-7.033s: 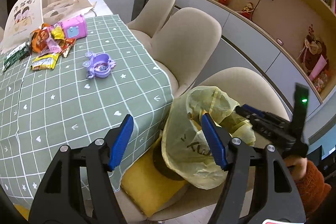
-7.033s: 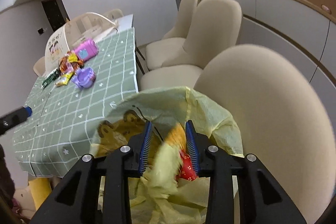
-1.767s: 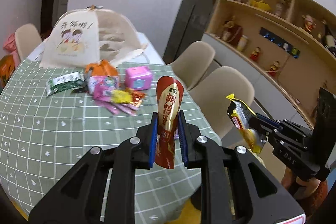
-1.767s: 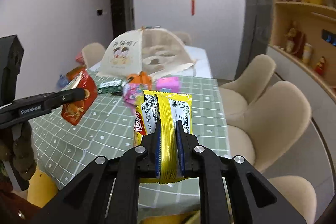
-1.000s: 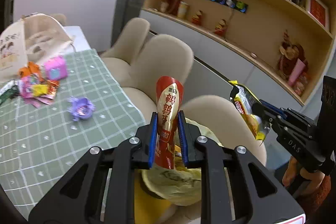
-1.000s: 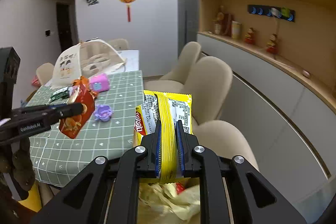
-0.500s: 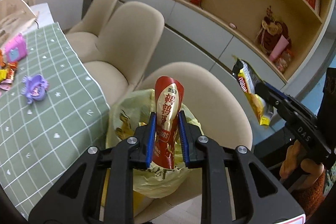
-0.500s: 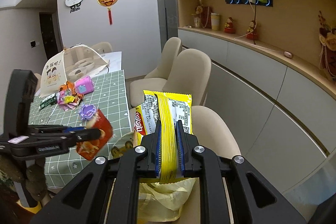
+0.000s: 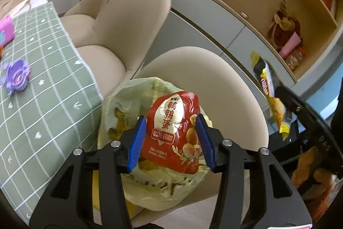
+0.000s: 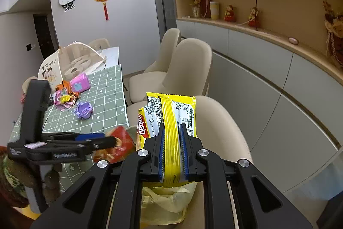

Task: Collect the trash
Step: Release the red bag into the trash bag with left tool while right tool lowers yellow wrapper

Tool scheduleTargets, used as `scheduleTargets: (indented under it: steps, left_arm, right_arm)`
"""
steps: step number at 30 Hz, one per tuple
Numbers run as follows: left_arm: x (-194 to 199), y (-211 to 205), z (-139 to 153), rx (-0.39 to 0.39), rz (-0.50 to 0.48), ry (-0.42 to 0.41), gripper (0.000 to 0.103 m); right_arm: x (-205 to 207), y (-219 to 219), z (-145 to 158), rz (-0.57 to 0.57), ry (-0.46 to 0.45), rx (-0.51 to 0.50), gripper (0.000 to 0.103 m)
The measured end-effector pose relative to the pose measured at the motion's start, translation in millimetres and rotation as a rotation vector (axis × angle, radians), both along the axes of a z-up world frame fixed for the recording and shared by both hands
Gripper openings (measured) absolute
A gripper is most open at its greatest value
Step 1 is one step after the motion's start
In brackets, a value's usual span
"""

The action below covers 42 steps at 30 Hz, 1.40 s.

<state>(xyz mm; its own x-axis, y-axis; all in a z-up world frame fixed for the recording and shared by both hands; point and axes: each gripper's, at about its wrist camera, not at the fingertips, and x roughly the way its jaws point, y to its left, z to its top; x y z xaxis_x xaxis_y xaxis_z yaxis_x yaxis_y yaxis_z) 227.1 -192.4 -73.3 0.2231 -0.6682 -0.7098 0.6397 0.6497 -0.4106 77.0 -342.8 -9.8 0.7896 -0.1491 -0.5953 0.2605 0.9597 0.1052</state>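
You have the red quail-egg packet [image 9: 173, 132] upright at the centre of the left wrist frame, over the open yellow trash bag [image 9: 150, 184] on the beige chair seat. Your yellow wafer wrapper [image 10: 171, 132] stands upright at lower centre of the right wrist frame, its lower edge above the same bag.

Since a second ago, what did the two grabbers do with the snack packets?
The left gripper swung from the table to over the yellow trash bag; its jaws are opening, releasing the red quail-egg packet into it. The right gripper came along, still clamped on the yellow wafer packet.
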Motion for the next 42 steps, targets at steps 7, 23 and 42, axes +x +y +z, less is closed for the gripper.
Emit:
scheduleTargets:
  steps: [7, 23, 42]
  left_arm:
    - [9.9, 32.0, 7.3, -0.025, 0.055, 0.019, 0.055]
    - [7.7, 112.8, 14.3, 0.01, 0.182, -0.01, 0.055]
    - [31.2, 203.8, -8.2, -0.001, 0.364, 0.054, 0.055]
  right_arm:
    - [32.1, 7.2, -16.9, 0.039, 0.034, 0.0, 0.014]
    - [89.4, 32.5, -87.0, 0.117, 0.181, 0.068, 0.015]
    - [95.2, 43.8, -70.1, 0.037, 0.239, -0.007, 0.073]
